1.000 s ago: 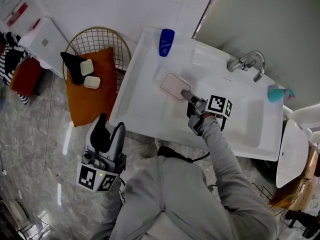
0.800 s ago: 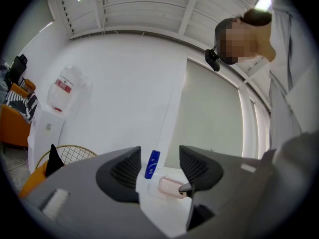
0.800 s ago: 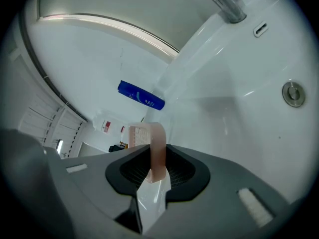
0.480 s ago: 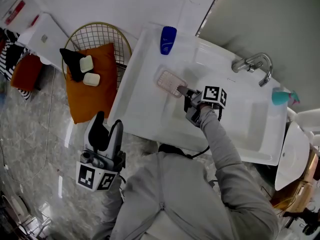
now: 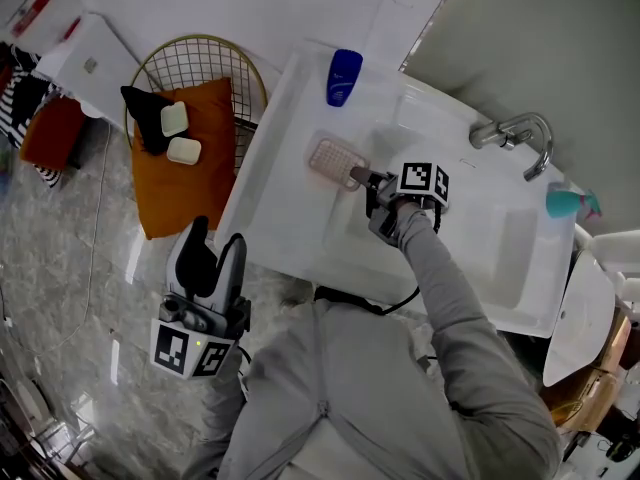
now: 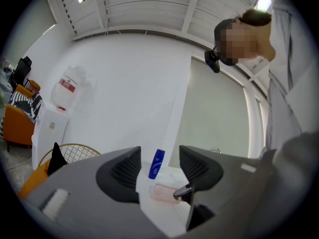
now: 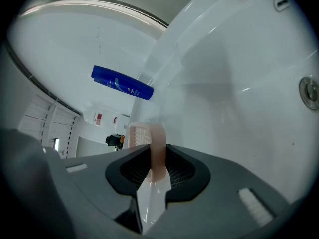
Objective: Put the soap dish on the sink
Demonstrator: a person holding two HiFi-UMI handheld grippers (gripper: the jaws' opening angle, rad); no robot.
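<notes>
White sink (image 5: 285, 213) with a flat ledge left of its basin; left tool (image 5: 218, 243), jaws apart and empty, off the sink's front; right tool (image 5: 358, 176), clamped on the dish's edge; blue bottle (image 5: 343, 77) at the ledge's far end; pink soap dish (image 5: 330, 157) at the ledge, contact unclear

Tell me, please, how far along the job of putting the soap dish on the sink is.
Done: the pink ridged plastic soap dish is over the ledge of the white sink, near the blue bottle. In hand: the right gripper is shut on the dish's edge; whether it touches the ledge is unclear. Left: set it flat and let go. The left gripper is open and empty, away from the sink.
</notes>
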